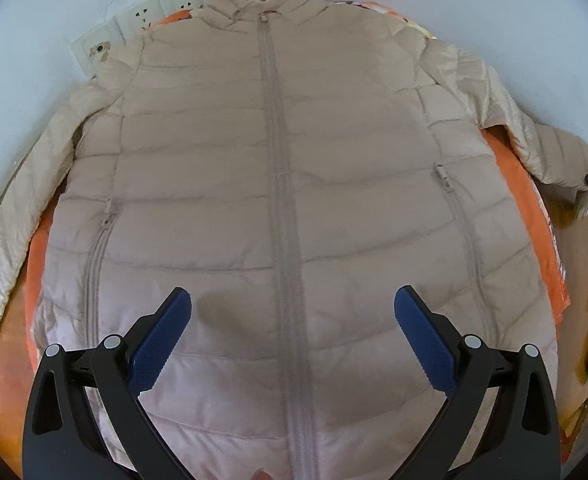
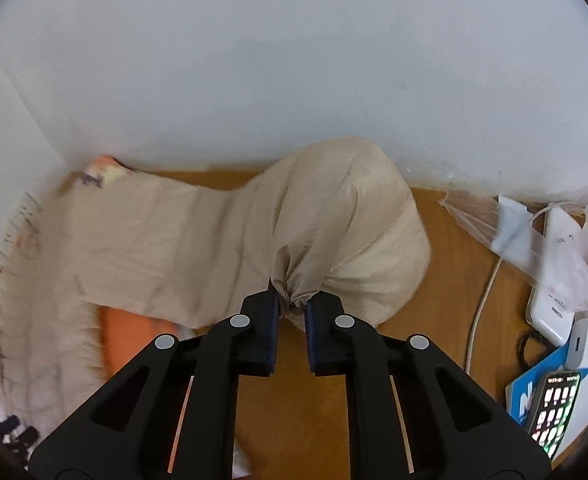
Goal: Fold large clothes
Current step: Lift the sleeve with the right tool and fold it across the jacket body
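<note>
Beige jacket (image 1: 277,184) sleeve (image 2: 334,216) pinched in right tongs (image 2: 292,304).

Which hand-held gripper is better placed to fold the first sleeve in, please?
Right: the right hand-held gripper is shut on the sleeve; the left hand-held gripper is open over the jacket.

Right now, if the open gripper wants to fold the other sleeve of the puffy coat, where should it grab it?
Probably at the cuff end of the free sleeve, coming from the outer side. That sleeve lies flat and straight beside the coat, its end clear of the body. The left gripper hangs open over the hem; the right gripper already pinches the far sleeve near its end.
</note>
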Available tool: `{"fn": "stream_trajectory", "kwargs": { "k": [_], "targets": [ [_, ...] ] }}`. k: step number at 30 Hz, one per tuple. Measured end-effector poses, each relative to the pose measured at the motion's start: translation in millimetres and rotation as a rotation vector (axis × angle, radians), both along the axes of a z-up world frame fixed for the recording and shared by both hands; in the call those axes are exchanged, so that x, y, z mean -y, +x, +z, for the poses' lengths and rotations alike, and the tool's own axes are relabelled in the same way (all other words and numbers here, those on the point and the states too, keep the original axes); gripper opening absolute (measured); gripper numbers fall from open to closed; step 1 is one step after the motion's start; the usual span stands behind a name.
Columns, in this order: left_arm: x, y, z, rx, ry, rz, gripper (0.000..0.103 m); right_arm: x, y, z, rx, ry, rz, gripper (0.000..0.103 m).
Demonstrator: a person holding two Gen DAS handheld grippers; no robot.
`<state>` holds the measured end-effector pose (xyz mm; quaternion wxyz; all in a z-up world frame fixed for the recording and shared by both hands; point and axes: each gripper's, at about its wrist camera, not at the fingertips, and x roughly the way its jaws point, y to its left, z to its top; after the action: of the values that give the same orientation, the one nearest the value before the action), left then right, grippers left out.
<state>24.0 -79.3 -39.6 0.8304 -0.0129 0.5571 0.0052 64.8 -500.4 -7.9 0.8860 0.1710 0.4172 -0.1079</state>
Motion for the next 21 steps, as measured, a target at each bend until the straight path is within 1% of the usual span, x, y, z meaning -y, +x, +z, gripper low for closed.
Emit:
{"fn": "stream_trajectory", "kwargs": {
  "k": [2,5,7,9,11,15,18,21],
  "targets": [
    [-10,0,1,-0.002,-0.014,0.006,0.097,-11,-11,15,0.035,0.003,0.016,0.011],
    [-23,-2,4,0.007,-0.020,0.012,0.097,-30,-11,35,0.075,0.015,0.036,0.011],
    [-32,-3,6,0.021,0.001,0.018,0.097,-42,-16,51,0.104,0.029,0.052,0.011],
    [-39,-4,9,0.039,0.021,0.019,0.097,-57,-26,60,0.127,0.029,0.068,0.011],
    [-49,-5,12,0.047,0.023,0.026,0.097,-75,-32,73,0.157,0.033,0.096,0.011],
    [-72,-8,15,0.060,0.007,0.051,0.097,-110,-32,83,0.190,0.055,0.144,0.011],
    [-90,-11,15,0.069,-0.014,0.066,0.097,-139,-37,93,0.216,0.032,0.172,0.011],
    [-113,-16,14,0.077,-0.019,0.093,0.097,-171,-41,99,0.237,0.038,0.214,0.011]
  ]
}}
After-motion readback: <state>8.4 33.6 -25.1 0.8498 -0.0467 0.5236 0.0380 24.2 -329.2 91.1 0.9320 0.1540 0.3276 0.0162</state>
